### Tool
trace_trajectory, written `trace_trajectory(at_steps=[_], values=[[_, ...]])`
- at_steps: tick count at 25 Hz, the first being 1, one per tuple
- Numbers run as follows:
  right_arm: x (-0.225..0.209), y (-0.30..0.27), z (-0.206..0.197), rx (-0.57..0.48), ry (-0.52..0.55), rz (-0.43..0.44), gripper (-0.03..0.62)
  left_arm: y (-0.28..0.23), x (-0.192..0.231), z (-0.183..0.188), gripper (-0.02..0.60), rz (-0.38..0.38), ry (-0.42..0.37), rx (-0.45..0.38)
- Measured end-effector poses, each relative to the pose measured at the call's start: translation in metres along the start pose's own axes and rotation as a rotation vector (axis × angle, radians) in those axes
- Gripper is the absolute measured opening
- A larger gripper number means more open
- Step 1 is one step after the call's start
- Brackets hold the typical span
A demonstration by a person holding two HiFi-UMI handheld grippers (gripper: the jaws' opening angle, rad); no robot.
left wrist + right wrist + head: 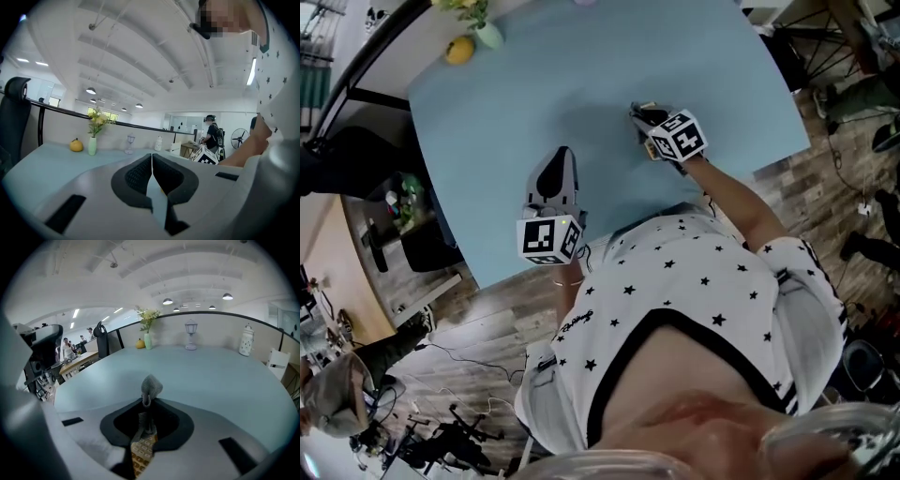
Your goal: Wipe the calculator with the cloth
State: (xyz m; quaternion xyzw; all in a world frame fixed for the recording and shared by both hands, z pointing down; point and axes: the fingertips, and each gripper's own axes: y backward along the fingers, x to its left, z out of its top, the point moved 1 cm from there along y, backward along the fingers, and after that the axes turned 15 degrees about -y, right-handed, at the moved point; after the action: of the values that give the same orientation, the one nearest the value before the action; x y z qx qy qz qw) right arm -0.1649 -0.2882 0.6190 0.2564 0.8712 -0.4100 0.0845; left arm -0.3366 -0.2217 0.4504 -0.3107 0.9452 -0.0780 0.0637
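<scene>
Right tongs [148, 401] clamped on grey cloth [151, 387], calculator [142, 453] beneath at 6 o'clock, likely poised for wiping | left tongs [152, 158] pinched shut, empty, kept clear at 8 o'clock over table [534, 84]

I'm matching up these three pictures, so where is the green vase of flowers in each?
Head view: green vase at the top edge, left of centre.
Left gripper view: vase at the left, mid-height.
Right gripper view: vase at upper centre.
Shared landmark: the yellow round ornament beside it.
</scene>
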Motion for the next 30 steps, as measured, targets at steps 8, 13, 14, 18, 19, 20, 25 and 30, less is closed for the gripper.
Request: trace_trajectory(at_steps=[8, 13, 14, 18, 19, 20, 25, 30], values=[[-0.006, -0.018, -0.011, 0.088, 0.093, 0.016, 0.052, 0.007, -0.002, 0.001, 0.031, 0.08, 0.007, 0.012], [-0.011, -0.017, -0.011, 0.091, 0.103, 0.039, 0.052, 0.009, -0.012, 0.001, 0.031, 0.109, 0.012, 0.019], [-0.013, -0.017, -0.011, 0.089, 0.1, 0.039, 0.052, 0.01, -0.013, 0.001, 0.031, 0.113, 0.012, 0.021], [-0.021, -0.014, -0.008, 0.079, 0.089, 0.037, 0.051, 0.011, -0.021, 0.004, 0.031, 0.122, 0.007, 0.026], [-0.024, -0.012, -0.008, 0.076, 0.083, 0.035, 0.052, 0.01, -0.023, 0.004, 0.031, 0.122, 0.005, 0.028], [-0.027, -0.011, -0.008, 0.072, 0.076, 0.033, 0.051, 0.01, -0.026, 0.005, 0.031, 0.123, 0.003, 0.029], [-0.045, -0.002, -0.008, 0.06, 0.056, 0.016, 0.052, 0.008, -0.037, 0.008, 0.031, 0.127, -0.005, 0.039], [-0.063, 0.006, -0.01, 0.042, 0.013, 0.003, 0.052, 0.003, -0.046, 0.013, 0.031, 0.12, -0.018, 0.041]])
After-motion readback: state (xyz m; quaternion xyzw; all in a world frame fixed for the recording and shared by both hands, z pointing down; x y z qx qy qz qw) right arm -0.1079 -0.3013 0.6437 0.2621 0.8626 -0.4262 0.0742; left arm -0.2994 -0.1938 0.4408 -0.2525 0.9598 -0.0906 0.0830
